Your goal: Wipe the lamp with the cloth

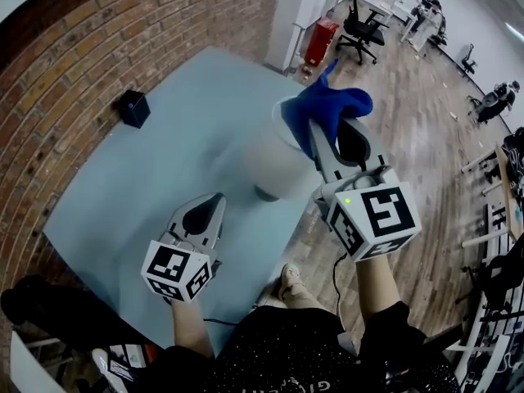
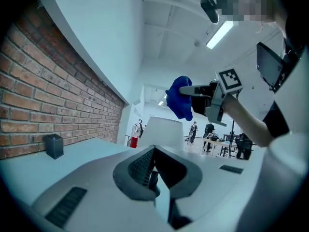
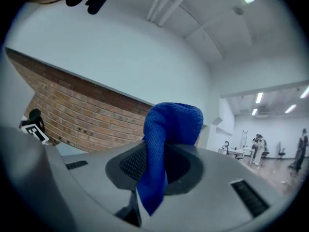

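Blue cloth (image 1: 332, 105) bunches at the tip of the right gripper (image 1: 321, 137), just above the white lamp (image 1: 274, 162) standing on the pale table (image 1: 123, 195). The left gripper (image 1: 211, 207) hangs near the lamp's base.

In the left gripper view its jaws are together and empty, facing the shade.

The right gripper view shows its jaws clamped on the cloth, with the lamp probably hidden behind it.

Wiping looks about to begin. The next move is to lower the cloth onto the shade and sweep.

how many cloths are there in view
1. The blue cloth is clamped in the right claw, held by the top of the white lamp. No other shows on the table; one behind the lamp would be hidden.
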A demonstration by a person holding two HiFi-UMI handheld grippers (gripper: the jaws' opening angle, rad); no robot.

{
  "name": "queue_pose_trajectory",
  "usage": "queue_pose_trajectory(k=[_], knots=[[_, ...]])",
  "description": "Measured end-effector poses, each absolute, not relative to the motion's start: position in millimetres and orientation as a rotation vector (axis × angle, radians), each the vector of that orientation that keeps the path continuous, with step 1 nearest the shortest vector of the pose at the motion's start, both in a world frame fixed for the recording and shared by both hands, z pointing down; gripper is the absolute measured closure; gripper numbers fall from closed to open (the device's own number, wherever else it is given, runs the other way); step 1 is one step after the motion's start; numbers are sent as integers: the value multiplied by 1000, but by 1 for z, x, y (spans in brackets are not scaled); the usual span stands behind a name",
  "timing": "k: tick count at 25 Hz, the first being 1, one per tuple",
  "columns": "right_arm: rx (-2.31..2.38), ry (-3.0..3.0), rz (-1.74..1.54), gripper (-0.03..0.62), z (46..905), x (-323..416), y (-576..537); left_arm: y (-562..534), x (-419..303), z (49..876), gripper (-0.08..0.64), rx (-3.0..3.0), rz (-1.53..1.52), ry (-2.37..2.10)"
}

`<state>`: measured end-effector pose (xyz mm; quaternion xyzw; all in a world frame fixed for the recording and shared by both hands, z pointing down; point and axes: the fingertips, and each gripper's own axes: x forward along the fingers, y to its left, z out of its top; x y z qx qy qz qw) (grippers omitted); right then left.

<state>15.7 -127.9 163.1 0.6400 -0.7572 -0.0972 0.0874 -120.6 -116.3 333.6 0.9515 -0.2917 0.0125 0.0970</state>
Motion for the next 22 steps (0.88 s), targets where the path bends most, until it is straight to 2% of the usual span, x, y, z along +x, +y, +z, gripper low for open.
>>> queue_pose_trajectory(k=[22], knots=[[1683, -2335, 74, 518, 308, -13, -116, -107, -102, 363, 551, 2779, 152, -848]])
